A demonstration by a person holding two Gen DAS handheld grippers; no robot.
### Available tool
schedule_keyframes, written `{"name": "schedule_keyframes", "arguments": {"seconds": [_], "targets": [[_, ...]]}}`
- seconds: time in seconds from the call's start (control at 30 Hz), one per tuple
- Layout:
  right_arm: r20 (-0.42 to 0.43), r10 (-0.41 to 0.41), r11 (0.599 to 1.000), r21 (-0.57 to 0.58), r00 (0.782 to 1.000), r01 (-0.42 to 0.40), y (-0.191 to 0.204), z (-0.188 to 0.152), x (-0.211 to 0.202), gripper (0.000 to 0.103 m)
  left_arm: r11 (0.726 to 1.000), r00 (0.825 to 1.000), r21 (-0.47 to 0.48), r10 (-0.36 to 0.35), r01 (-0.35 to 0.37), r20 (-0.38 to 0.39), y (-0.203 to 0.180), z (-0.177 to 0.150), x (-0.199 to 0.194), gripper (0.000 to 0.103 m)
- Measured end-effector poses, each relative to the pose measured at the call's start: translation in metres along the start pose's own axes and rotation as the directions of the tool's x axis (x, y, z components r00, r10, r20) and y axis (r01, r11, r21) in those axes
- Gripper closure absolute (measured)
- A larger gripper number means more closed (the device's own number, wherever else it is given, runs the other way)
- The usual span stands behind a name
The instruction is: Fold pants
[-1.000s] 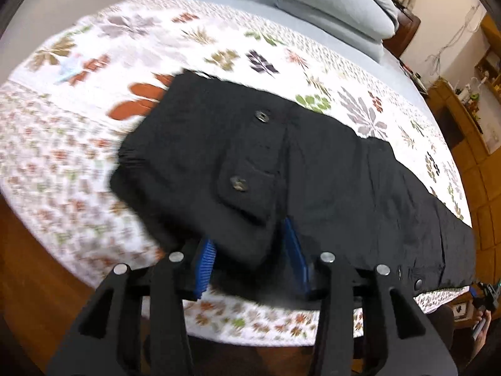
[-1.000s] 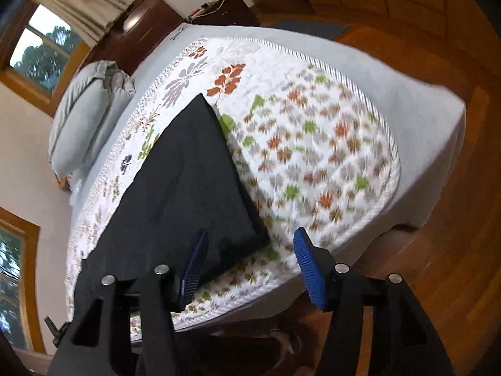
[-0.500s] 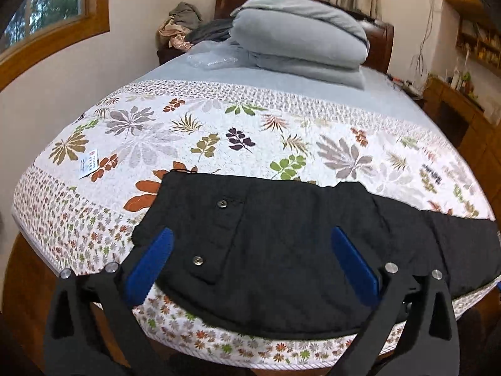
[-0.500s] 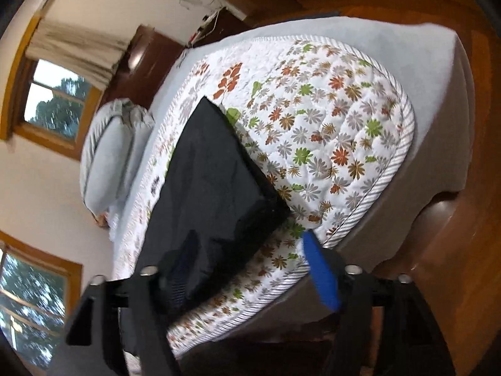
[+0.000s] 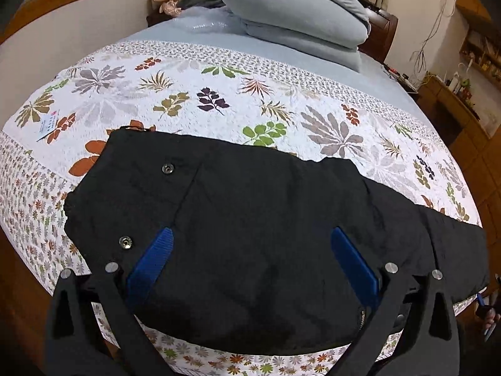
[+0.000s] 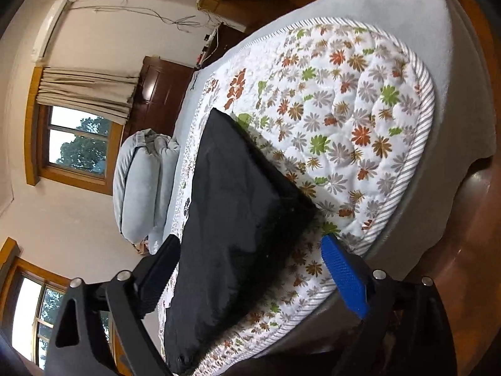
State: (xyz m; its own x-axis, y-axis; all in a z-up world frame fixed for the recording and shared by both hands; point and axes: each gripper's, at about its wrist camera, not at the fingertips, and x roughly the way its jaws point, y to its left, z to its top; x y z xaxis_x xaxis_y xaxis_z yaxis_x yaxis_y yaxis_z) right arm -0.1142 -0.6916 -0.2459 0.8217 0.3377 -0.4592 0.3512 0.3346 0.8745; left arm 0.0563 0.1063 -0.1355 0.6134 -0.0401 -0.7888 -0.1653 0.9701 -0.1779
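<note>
Floral quilt (image 5: 194,72) covers bed; black pants (image 5: 266,219) lie flat across lower-centre of frame, waist at left. Left gripper (image 5: 250,263) spread wide over waist, holding nothing. Right gripper (image 6: 250,272) also wide, straddling leg end at lower centre.
</note>
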Motion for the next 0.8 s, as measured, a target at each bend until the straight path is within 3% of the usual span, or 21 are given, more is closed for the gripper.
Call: {"name": "schedule_keyframes", "arguments": {"seconds": [0.33,0.5,0.6,0.7,0.8], "targets": [[0.030,-0.033,0.999,-0.018,0.999,0.034,0.008,-0.010,0.029,0.012,0.992,0.997,0.107,0.071,-0.068,-0.027,-0.005,-0.003,0.010,0.002],[0.045,-0.045,0.996,-0.079,0.998,0.048,0.021,-0.012,0.033,0.033,0.986,0.993,0.145,0.098,-0.088,-0.061,-0.003,-0.007,0.022,0.002],[0.053,-0.011,0.995,-0.096,0.999,0.016,0.027,-0.010,0.031,0.056,0.983,0.990,0.155,0.113,-0.100,-0.080,0.001,-0.010,0.029,0.002],[0.052,0.024,0.992,-0.121,0.998,-0.017,0.035,-0.009,0.032,0.062,0.980,0.986,0.160,0.133,-0.116,-0.099,0.006,-0.013,0.036,0.002],[0.043,0.017,0.989,-0.146,0.999,-0.010,0.045,-0.008,0.040,0.059,0.978,0.984,0.171,0.142,-0.122,-0.105,0.009,-0.017,0.039,0.002]]}}
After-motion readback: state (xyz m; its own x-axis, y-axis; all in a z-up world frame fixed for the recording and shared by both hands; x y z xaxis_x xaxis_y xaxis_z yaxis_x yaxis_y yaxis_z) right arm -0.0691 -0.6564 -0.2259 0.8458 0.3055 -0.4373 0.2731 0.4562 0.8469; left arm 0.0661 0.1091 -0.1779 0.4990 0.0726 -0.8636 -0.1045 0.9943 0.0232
